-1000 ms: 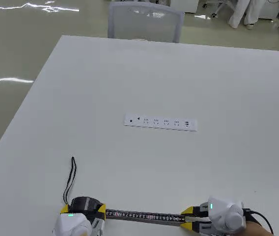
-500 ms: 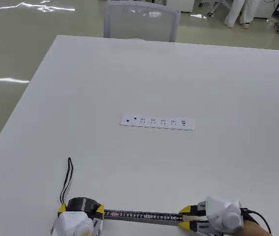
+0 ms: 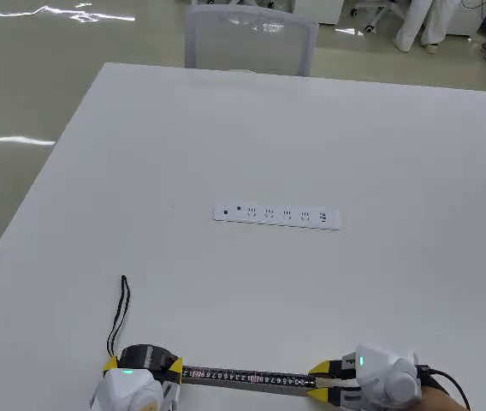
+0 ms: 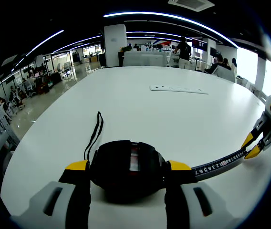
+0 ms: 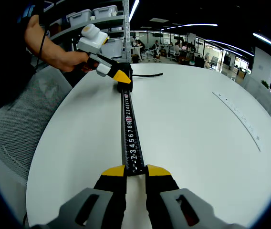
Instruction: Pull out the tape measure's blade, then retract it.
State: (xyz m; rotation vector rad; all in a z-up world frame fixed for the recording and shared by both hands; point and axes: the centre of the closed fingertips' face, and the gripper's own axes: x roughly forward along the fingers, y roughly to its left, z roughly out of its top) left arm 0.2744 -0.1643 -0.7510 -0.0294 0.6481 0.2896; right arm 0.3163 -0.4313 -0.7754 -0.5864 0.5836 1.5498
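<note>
A black tape measure case (image 3: 147,356) (image 4: 128,166) sits at the near left of the white table (image 3: 269,145), with my left gripper (image 3: 145,368) (image 4: 128,167) shut on its sides. Its black wrist strap (image 3: 121,313) (image 4: 94,135) trails away across the table. The blade (image 3: 250,378) (image 5: 129,133) (image 4: 220,163) is drawn out to the right, numbers showing, flat just over the tabletop. My right gripper (image 3: 322,382) (image 5: 135,171) is shut on the blade's end. In the right gripper view the case (image 5: 126,80) sits at the far end, held by the left gripper (image 5: 119,77).
A white power strip (image 3: 277,215) (image 4: 178,88) (image 5: 238,117) lies mid-table, well beyond the tape. A grey mesh chair (image 3: 250,38) stands at the far edge. The near table edge lies just below both grippers. People stand in the background at the top right.
The blade's drawn-out length looks about the same across the frames. Both grippers keep their holds; the small shifts in the picture come from the head camera moving.
</note>
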